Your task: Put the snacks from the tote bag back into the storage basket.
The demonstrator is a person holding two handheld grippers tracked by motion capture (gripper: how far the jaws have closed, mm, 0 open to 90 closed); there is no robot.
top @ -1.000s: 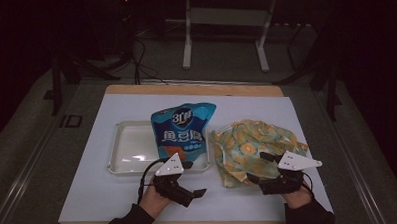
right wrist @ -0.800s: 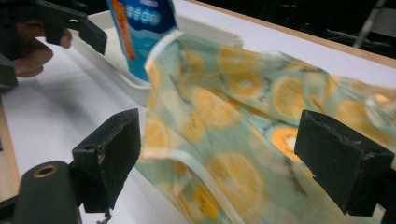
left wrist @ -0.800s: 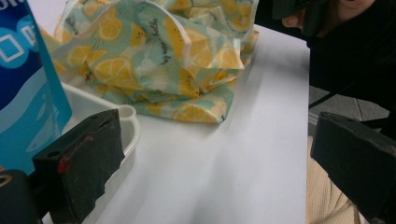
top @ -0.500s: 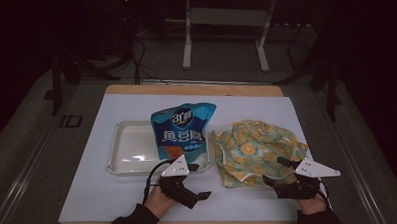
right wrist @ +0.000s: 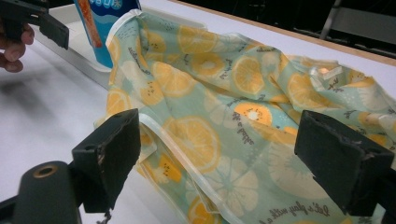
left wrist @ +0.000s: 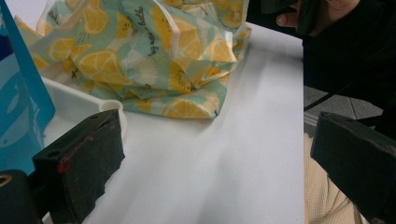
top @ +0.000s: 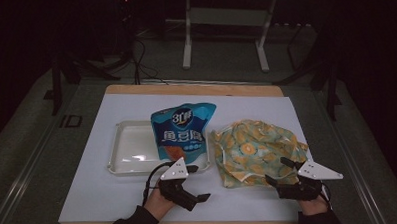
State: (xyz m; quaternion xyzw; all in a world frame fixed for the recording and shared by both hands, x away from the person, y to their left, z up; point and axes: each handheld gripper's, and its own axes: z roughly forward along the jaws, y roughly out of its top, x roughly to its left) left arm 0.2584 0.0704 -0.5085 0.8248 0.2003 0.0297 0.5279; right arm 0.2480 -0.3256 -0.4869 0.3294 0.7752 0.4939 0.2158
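A lemon-print cloth bag [top: 258, 147] lies crumpled on the white mat, right of centre. A blue snack pouch [top: 183, 130] leans in the right end of a white tray [top: 130, 149]. My right gripper [top: 278, 170] is open at the bag's near right edge; in the right gripper view its jaws [right wrist: 224, 154] frame the bag [right wrist: 243, 107] without closing on it. My left gripper [top: 199, 183] is open in front of the tray, pointing right. Its view shows bare mat between the jaws [left wrist: 217, 163], with the bag [left wrist: 154, 56], pouch [left wrist: 18, 102] and tray corner [left wrist: 79, 105] beyond.
The white mat [top: 104, 195] covers a wooden table [top: 185, 87] whose front edge runs just behind both hands. Metal stand legs [top: 186, 47] and cables stand on the floor past the far edge. The person's other hand [left wrist: 303, 14] shows in the left gripper view.
My right gripper has drawn back from over the bag toward the front right corner. The left gripper has shifted only slightly. The bag, pouch and tray have stayed put.
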